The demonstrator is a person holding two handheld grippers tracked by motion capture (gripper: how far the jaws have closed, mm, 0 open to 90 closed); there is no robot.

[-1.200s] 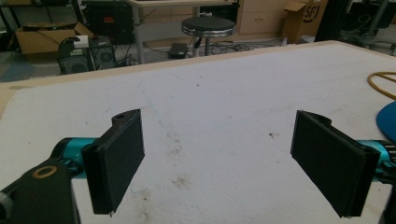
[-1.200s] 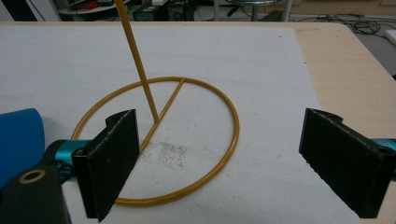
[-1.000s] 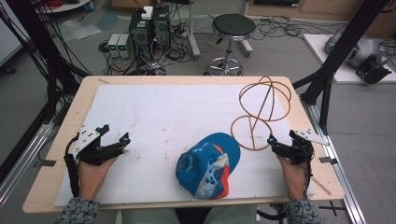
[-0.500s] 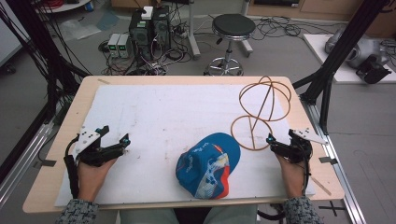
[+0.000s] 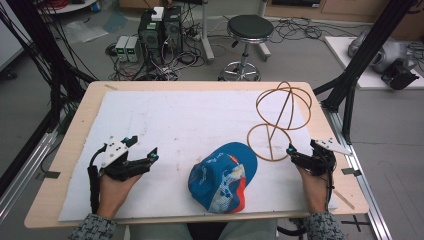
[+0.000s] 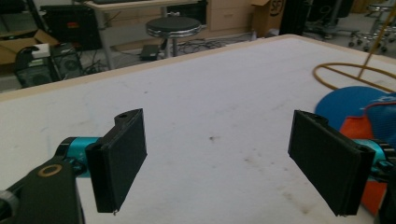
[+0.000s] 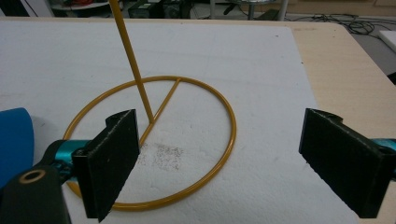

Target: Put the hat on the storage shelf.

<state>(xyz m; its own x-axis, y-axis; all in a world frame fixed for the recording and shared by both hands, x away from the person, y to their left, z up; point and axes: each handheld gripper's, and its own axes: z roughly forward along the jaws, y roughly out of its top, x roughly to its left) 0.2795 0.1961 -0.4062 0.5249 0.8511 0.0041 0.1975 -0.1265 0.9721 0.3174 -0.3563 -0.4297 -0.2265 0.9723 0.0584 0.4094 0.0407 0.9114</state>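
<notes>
Surveying high view: blue baseball cap [image 5: 222, 176] lay crown-up near front table [image 5: 70, 130] edge, between left gripper [image 5: 150, 159] and right gripper [image 5: 294, 152]; neither touched it. Wire hat stand [image 5: 280, 120] stood just beyond cap, w/ base ring near right gripper.

Left gripper view: jaws were spread wide, nothing between; cap [image 6: 359, 107] sat off to one side.

Right gripper view: jaws were spread, empty; stand's ring [image 7: 154, 140] and upright rod lay ahead.

Judged: cap light, soft, crushable; brim stiffest, best hold. Stand light, rigid, prob. tips easily.
</notes>
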